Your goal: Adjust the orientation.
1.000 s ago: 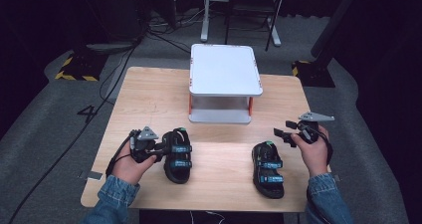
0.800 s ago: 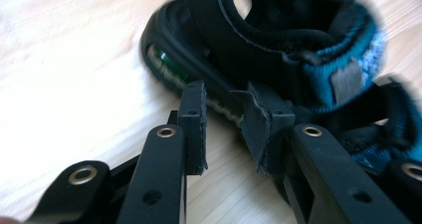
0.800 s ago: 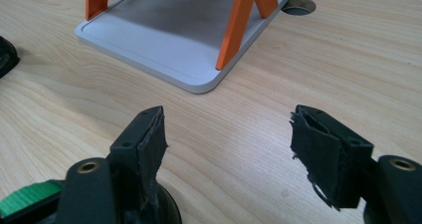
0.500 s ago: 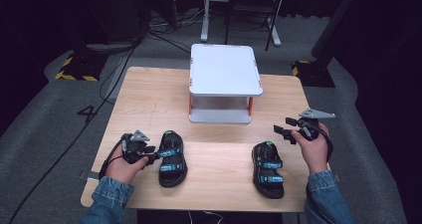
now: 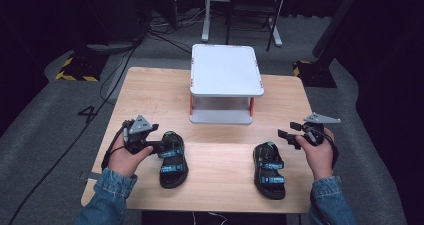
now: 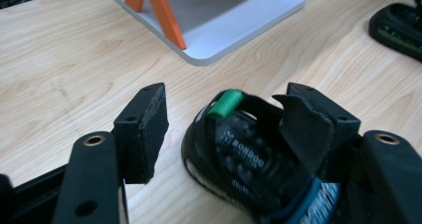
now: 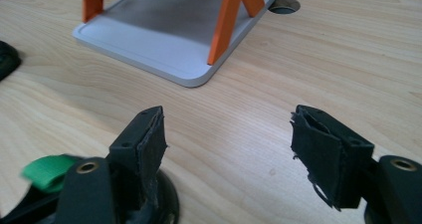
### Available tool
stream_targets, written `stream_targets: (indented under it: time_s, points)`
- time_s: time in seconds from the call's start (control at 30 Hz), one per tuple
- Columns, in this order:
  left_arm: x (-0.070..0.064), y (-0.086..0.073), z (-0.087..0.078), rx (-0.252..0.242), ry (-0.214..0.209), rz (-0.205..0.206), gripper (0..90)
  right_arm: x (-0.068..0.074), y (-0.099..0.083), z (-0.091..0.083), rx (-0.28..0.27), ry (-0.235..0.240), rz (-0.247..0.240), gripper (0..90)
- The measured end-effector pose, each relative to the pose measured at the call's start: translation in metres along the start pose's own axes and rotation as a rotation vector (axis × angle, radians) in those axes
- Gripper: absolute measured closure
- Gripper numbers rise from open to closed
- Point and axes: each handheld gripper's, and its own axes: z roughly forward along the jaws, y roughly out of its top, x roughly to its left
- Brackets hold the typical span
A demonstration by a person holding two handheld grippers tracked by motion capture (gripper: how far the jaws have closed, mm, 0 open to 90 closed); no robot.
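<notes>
Since the earlier frames, the left sandal (image 5: 172, 159) has been drawn toward the left edge of the desk (image 5: 150, 92) and then eased back inward by the left gripper (image 5: 159, 146); the right gripper (image 5: 286, 136) has stayed hovering beside the right sandal (image 5: 270, 170). The shift is judged to be a repositioning of the left sandal ahead of a firm grasp, with placement on the white shelf stand (image 5: 226, 70) a likely aim.

The left fingers (image 6: 144, 127) are spread, with the sandal heel lying between them, not yet pinched. The right fingers (image 7: 148, 144) are spread over bare wood.

Both sandals are black, with a textured rubber footbed, teal webbing straps and a green heel tab (image 6: 224, 104). The stand is smooth, with rounded corners and orange legs. The desk is pale grained wood.
</notes>
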Motion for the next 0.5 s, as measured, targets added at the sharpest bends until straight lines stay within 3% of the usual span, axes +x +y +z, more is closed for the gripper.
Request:
stream_targets:
  time_s: [0.1, 0.13, 0.23, 0.3, 0.37, 0.5]
  points:
    - [0.002, 0.003, 0.013, 0.033, 0.012, 0.019, 40.9, 0.002, -0.001, -0.010, -0.017, -0.008, 0.006, 29.9]
    - [0.002, 0.003, 0.017, 0.041, -0.002, 0.012, 46.5, 0.002, -0.002, -0.013, -0.023, -0.007, 0.010, 29.9]
    - [0.004, 0.005, 0.021, 0.047, -0.031, -0.041, 67.7, 0.002, -0.004, -0.021, -0.037, -0.007, 0.016, 29.9]
    - [0.005, 0.006, 0.019, 0.042, -0.044, -0.062, 77.2, 0.002, -0.005, -0.023, -0.041, -0.014, 0.023, 29.8]
    - [0.006, 0.007, 0.015, 0.047, -0.007, -0.050, 84.8, 0.000, -0.007, -0.024, -0.038, -0.014, 0.027, 29.8]
    - [0.013, 0.001, 0.000, 0.070, 0.035, -0.063, 86.3, 0.000, -0.005, -0.022, -0.038, -0.009, 0.027, 29.8]
